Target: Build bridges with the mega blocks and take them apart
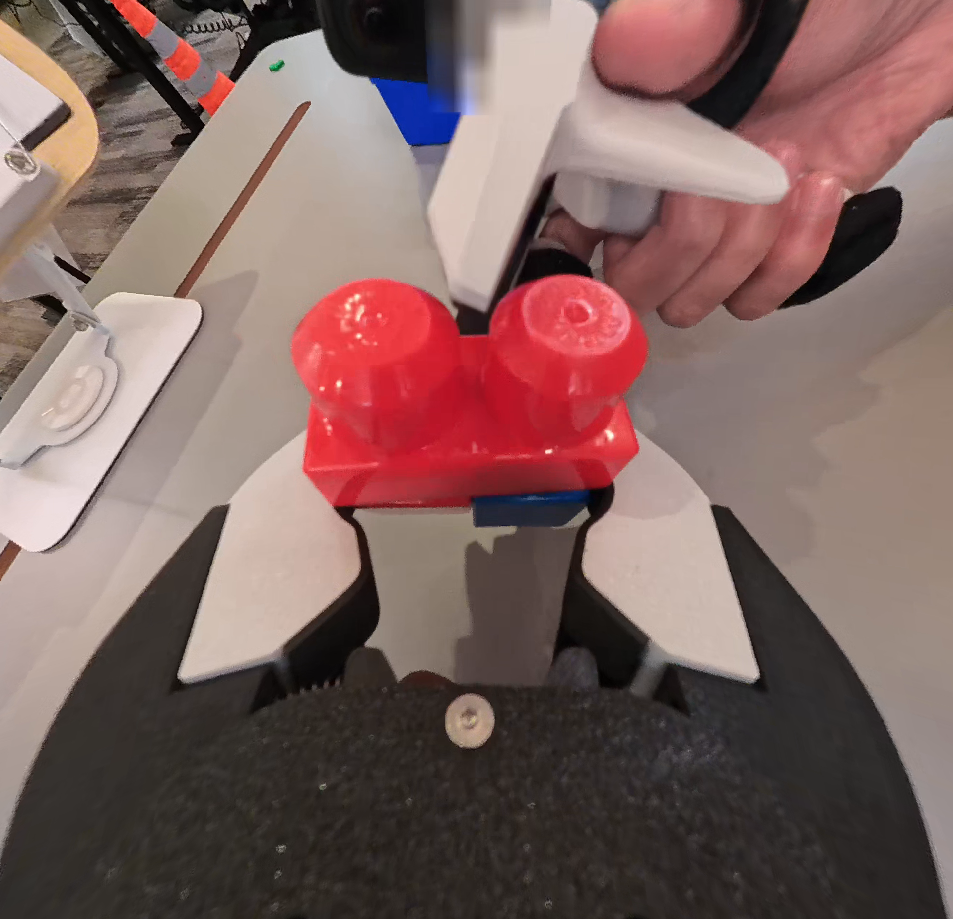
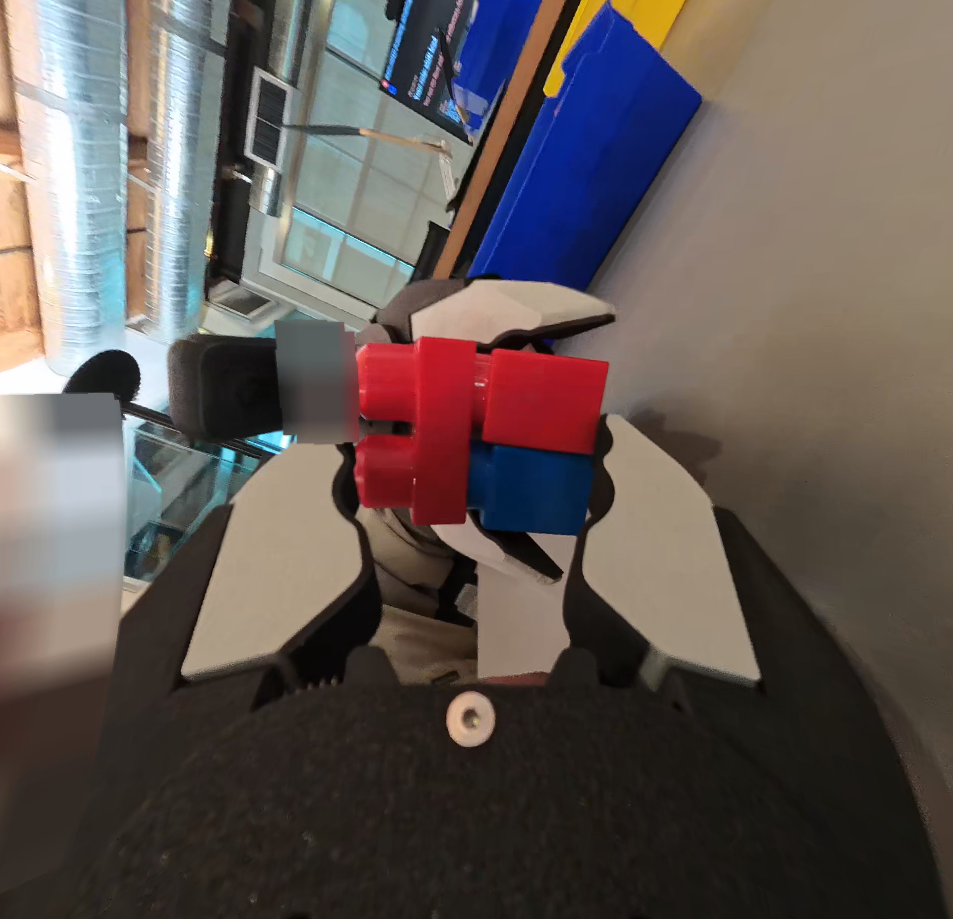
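A red two-stud block (image 1: 464, 461) is held between the fingertips of my left gripper (image 1: 472, 486), which is shut on its two ends above the grey table (image 1: 804, 507). A blue block (image 1: 526, 510) is stuck under its right half. In the right wrist view, which is rolled sideways, the red two-stud block (image 2: 443, 430) carries a small red block (image 2: 546, 399) and the blue block (image 2: 531, 486) side by side. My right gripper (image 2: 472, 476) is shut on this stack, one finger on a stud top, the other on the blue block's underside. The left gripper's fingers (image 2: 515, 301) clamp the stack crosswise.
A person's hand holds the right gripper (image 1: 490, 234) just behind the studs. A white stand base (image 1: 93, 404) sits at the table's left. A blue bin (image 2: 593, 172) and a yellow bin (image 2: 634, 7) stand at the table's far edge. An orange cone (image 1: 180, 58) stands beyond.
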`<state>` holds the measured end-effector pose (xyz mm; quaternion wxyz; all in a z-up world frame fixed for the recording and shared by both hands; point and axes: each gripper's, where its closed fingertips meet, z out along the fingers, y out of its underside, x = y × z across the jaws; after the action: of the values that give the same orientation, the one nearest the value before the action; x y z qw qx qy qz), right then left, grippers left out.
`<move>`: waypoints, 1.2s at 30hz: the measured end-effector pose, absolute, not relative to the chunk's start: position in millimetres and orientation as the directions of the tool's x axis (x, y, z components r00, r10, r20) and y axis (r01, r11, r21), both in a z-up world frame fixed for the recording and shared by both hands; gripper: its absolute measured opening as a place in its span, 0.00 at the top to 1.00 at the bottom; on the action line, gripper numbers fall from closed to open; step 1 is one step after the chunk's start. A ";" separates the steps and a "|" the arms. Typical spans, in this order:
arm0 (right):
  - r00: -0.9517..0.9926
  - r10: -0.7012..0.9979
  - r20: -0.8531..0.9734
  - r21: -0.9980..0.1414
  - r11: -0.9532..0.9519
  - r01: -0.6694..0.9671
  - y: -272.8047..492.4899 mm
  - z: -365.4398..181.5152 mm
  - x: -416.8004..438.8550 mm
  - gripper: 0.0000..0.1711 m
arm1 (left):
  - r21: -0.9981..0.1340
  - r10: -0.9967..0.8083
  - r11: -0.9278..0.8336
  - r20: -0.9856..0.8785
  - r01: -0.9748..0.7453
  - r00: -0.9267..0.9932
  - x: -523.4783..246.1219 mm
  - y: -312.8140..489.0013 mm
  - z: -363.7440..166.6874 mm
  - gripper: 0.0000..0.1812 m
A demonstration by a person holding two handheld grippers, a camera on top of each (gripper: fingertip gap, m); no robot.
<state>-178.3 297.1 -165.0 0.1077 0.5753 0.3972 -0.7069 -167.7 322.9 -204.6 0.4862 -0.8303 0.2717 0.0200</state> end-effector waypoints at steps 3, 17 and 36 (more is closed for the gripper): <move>-0.323 0.317 -0.892 -0.452 -0.655 0.605 297.8 -165.8 -176.1 0.51 | -0.794 -0.443 -0.375 -0.300 -0.478 0.845 -163.3 322.6 -204.1 0.51; -0.326 0.248 -0.912 -0.406 -0.656 0.636 286.8 -172.9 -178.3 0.45 | -0.786 -0.466 -0.368 -0.306 -0.497 0.830 -153.8 328.7 -203.8 0.51; -0.365 0.098 -0.926 -0.325 -0.697 0.639 292.6 -172.5 -176.3 0.57 | -0.854 -0.462 -0.308 -0.250 -0.418 0.851 -157.3 322.1 -195.3 0.51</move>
<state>-176.3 292.6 -172.5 0.1801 0.5339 0.3447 -0.7507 -157.3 322.1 -195.3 0.5214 -0.8084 0.2724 -0.0211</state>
